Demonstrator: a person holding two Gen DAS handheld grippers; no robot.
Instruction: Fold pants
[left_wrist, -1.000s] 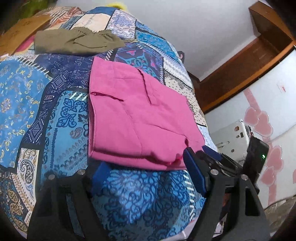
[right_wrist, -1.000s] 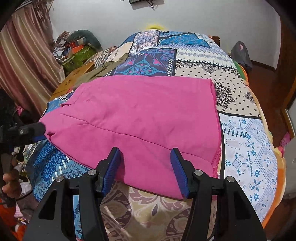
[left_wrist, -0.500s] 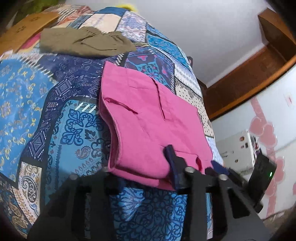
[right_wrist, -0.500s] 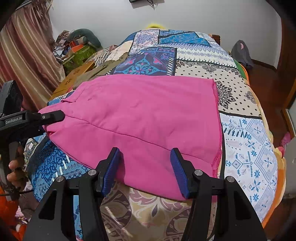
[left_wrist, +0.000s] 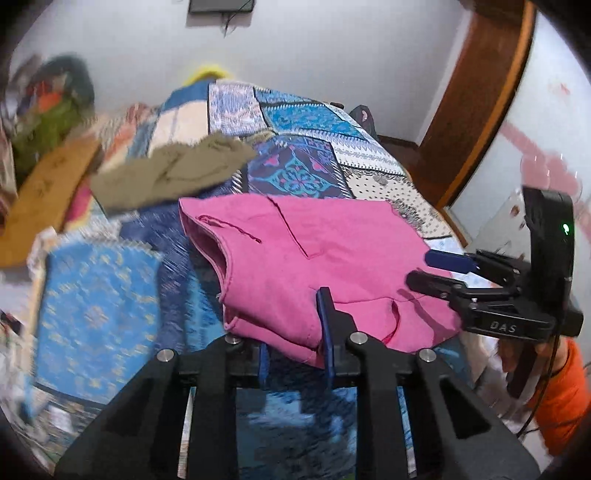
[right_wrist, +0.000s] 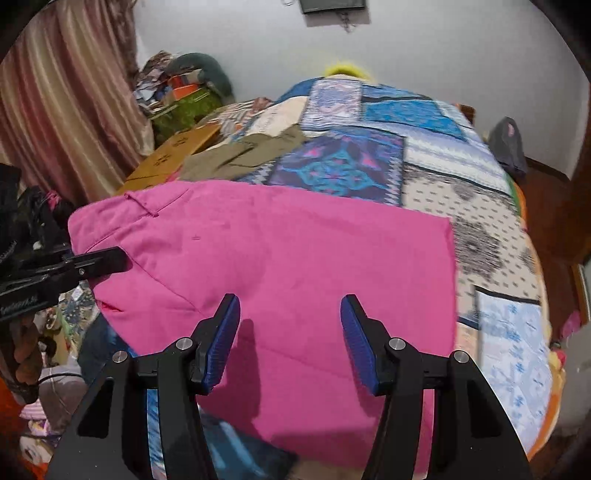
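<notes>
Folded pink pants (left_wrist: 317, 251) lie on the patchwork bed cover (left_wrist: 306, 173). My left gripper (left_wrist: 295, 332) is at their near left edge, its fingers closed on the folded pink edge. In the right wrist view the pink pants (right_wrist: 288, 266) fill the middle. My right gripper (right_wrist: 290, 339) is open above their near edge, holding nothing. The right gripper also shows in the left wrist view (left_wrist: 439, 269), open at the pants' right end. The left gripper shows in the right wrist view (right_wrist: 99, 262) at the pants' left end.
Olive-green clothing (left_wrist: 173, 173) lies farther back on the bed. A cardboard box (right_wrist: 173, 158) and a pile of clutter (right_wrist: 181, 96) stand at the far left by a curtain (right_wrist: 62, 110). The bed edge drops off to the right near a wooden door frame (left_wrist: 476, 107).
My left gripper has swung onto the pants' left edge and closed on it. The right gripper has stayed open over the near edge, and the view has shifted slightly.
</notes>
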